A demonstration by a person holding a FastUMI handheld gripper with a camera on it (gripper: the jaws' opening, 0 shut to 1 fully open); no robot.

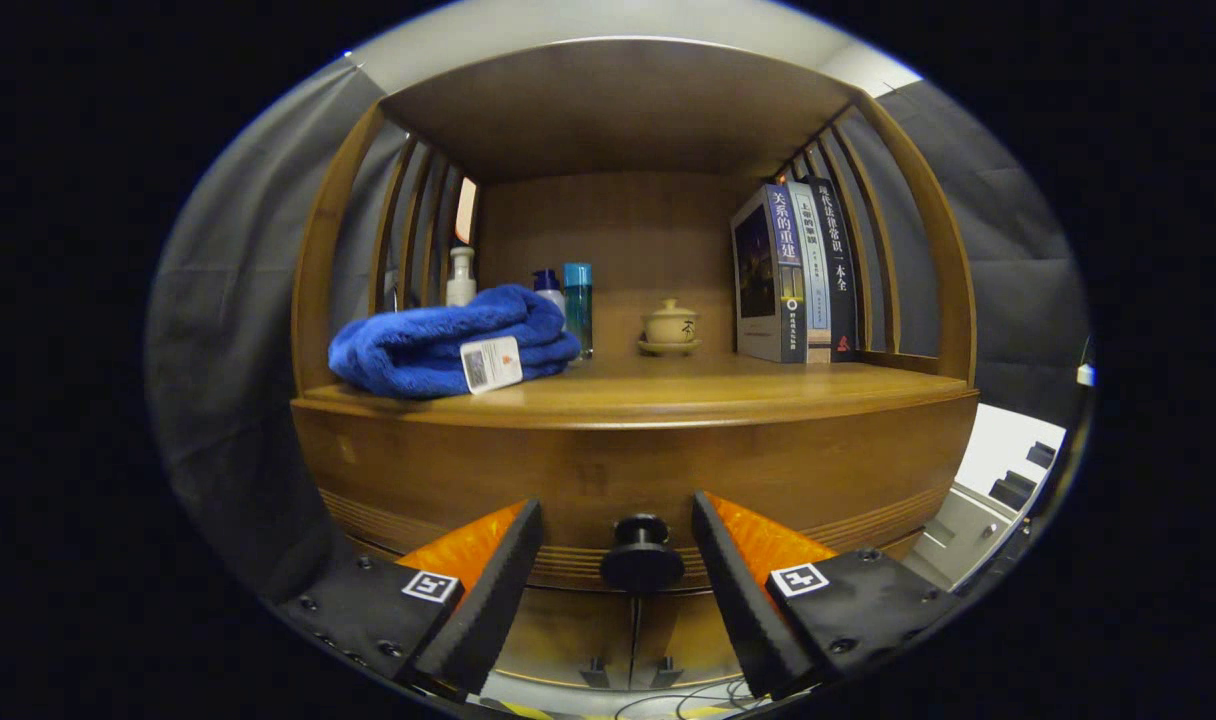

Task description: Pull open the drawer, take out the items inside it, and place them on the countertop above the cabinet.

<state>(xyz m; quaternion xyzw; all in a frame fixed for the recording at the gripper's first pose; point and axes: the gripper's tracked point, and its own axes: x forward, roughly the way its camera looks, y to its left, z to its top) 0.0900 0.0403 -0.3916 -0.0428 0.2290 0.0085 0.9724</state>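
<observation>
A wooden cabinet fills the view, with its drawer front closed and facing me. A round dark knob sticks out of the drawer's lower middle. My gripper is open, with one finger on each side of the knob and a gap between each finger and it. The countertop runs above the drawer. The drawer's inside is hidden.
On the countertop, a folded blue towel with a tag lies at the left, with bottles behind it. A small lidded cup stands at the middle back. Upright books lean at the right. Slatted sides and a top board enclose the shelf.
</observation>
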